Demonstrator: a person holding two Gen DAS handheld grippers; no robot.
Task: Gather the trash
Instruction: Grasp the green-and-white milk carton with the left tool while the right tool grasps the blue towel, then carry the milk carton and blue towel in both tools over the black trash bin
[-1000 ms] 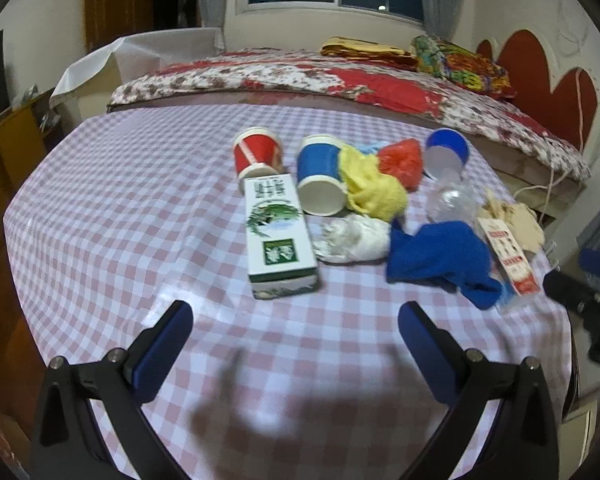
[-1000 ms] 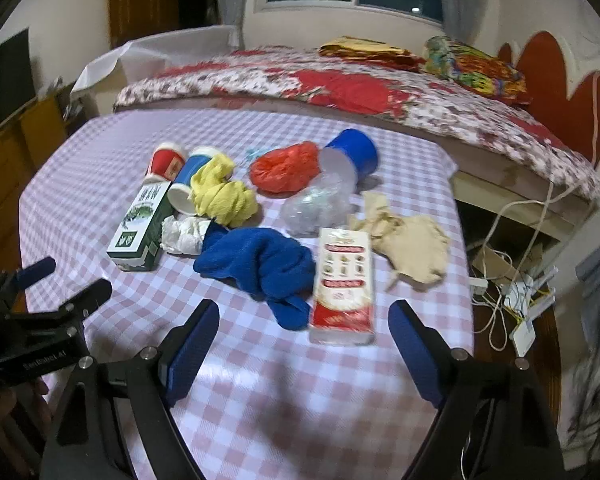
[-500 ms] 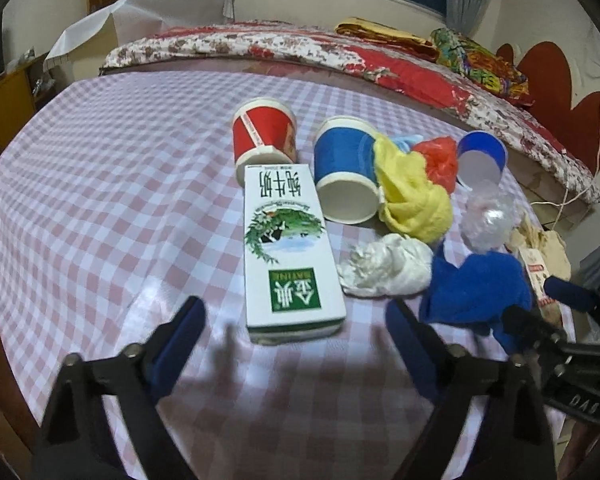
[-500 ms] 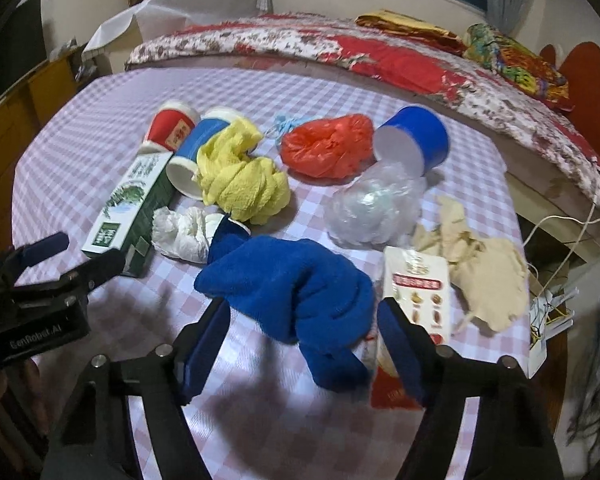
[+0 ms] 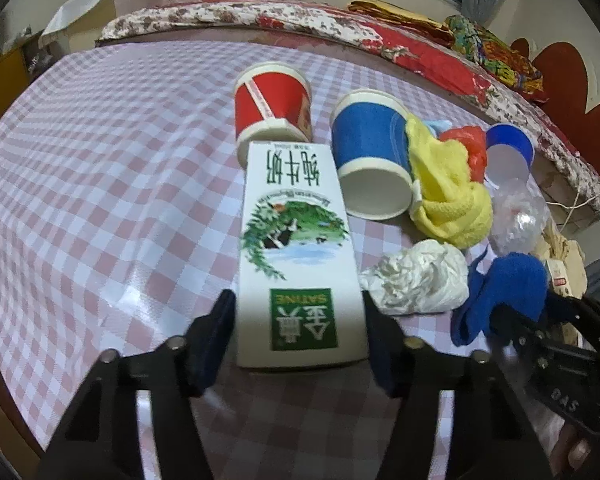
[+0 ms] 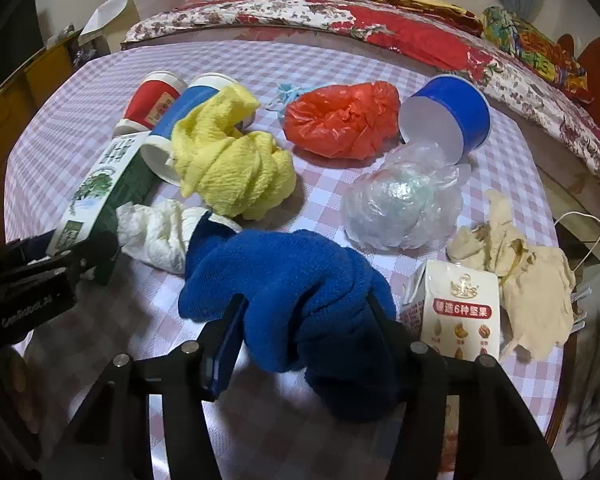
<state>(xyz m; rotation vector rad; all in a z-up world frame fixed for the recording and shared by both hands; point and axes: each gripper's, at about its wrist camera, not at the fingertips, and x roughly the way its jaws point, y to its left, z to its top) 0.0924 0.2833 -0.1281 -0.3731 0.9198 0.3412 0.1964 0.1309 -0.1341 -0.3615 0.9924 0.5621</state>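
A white and green milk carton [image 5: 296, 256] lies flat on the checked table [image 5: 100, 200]. My left gripper [image 5: 300, 340] is open, with its fingers on either side of the carton's near end. A blue cloth [image 6: 300, 300] lies bunched near the table's front. My right gripper [image 6: 312, 344] is open around it, one finger on each side. Behind lie a red cup [image 5: 272, 104], a blue cup [image 5: 372, 152], a yellow cloth [image 6: 232, 164], a crumpled white tissue [image 5: 416, 276], a red plastic bag [image 6: 344, 120], another blue cup [image 6: 448, 116] and a clear plastic bag [image 6: 400, 200].
A nut-snack carton [image 6: 460, 312] and a crumpled beige wrapper [image 6: 528, 272] lie at the right table edge. A bed with a floral cover [image 5: 340, 28] stands behind the table. Cables [image 6: 592, 220] hang off to the right.
Both grippers have moved forward and down. The left one now straddles the milk carton's near end and the right one straddles the blue cloth. Both jaws have narrowed.
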